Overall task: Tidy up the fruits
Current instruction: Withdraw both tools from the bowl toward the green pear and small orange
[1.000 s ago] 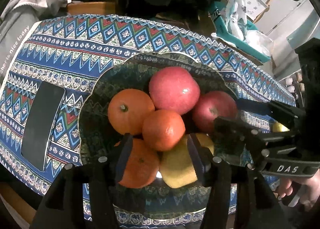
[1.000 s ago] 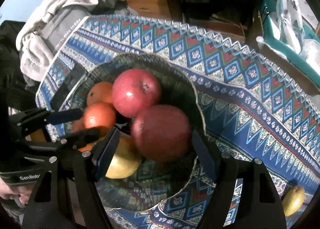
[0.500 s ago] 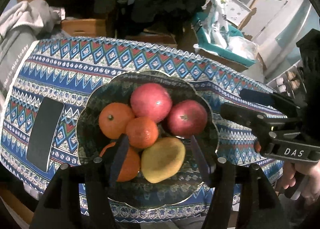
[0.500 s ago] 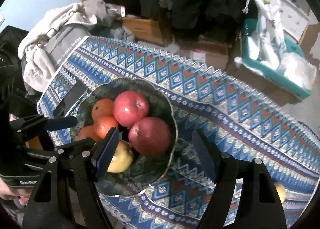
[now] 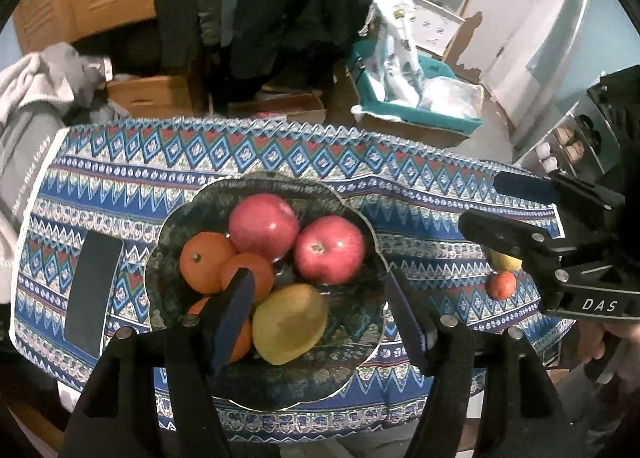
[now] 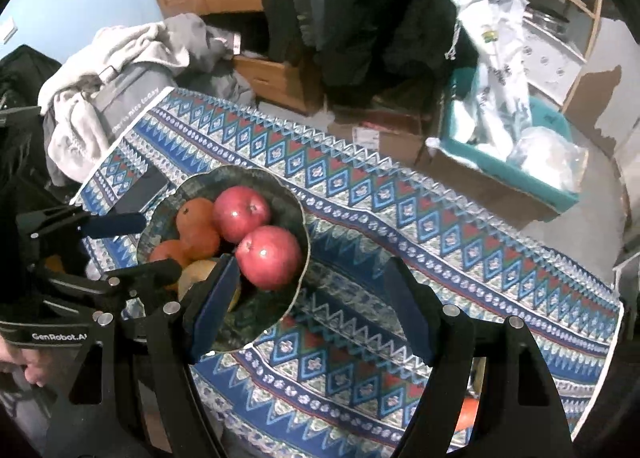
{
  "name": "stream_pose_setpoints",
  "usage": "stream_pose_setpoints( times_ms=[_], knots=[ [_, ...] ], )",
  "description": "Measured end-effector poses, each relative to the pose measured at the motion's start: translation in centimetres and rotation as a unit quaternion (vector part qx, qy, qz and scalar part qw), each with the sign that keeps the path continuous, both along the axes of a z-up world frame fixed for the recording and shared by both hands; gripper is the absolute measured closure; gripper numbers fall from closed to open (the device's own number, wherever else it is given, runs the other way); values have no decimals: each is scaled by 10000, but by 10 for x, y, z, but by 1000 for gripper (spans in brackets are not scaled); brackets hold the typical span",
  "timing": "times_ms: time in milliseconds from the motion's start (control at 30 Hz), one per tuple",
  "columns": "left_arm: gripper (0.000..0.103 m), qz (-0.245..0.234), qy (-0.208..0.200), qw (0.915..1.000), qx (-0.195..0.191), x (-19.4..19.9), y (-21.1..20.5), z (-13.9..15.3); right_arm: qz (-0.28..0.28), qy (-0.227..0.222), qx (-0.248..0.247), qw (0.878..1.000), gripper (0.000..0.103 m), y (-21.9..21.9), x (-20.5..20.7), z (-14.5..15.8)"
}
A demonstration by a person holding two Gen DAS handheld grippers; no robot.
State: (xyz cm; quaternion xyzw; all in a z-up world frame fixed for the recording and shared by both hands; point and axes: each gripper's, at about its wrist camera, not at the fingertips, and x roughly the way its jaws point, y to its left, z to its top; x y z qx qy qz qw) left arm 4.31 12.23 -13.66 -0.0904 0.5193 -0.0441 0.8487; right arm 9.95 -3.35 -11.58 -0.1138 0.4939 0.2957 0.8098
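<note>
You can read "DAS" on your right tool (image 5: 516,214) in the left wrist view, and "GenRobot.A", cut off, on your left tool (image 6: 132,246) in the right wrist view. The grey bag (image 6: 132,94) beside the counter reads "nice today"; other lettering is unclear.

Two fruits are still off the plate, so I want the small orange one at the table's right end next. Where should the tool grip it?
Come from above onto the small orange fruit and close across its round middle. The yellow fruit sits close behind, so set the pads left and right.
</note>
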Motion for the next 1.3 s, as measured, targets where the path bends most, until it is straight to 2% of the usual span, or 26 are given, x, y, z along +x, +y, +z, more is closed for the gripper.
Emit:
stream_pose_setpoints(
  times_ms=[167, 433, 767, 1300],
  knots=[
    [30, -144, -137, 9996, 186, -3, -15, 10, 13, -107, 26, 9999, 26, -11, -8, 10],
    [29, -389, -218, 9988, 215, -2, -40, 20, -18, -239, 6, 9997, 26, -37, -16, 18],
    [29, -665, -294, 9970, 260, 3, -77, 29, -445, -267, 39, 9986, 26, -94, -9, 19],
    [29, -1090, -266, 9928, 426, 16, -137, 25, -1073, -4, -45, 9942, 26, -180, 1, -4]
  ],
)
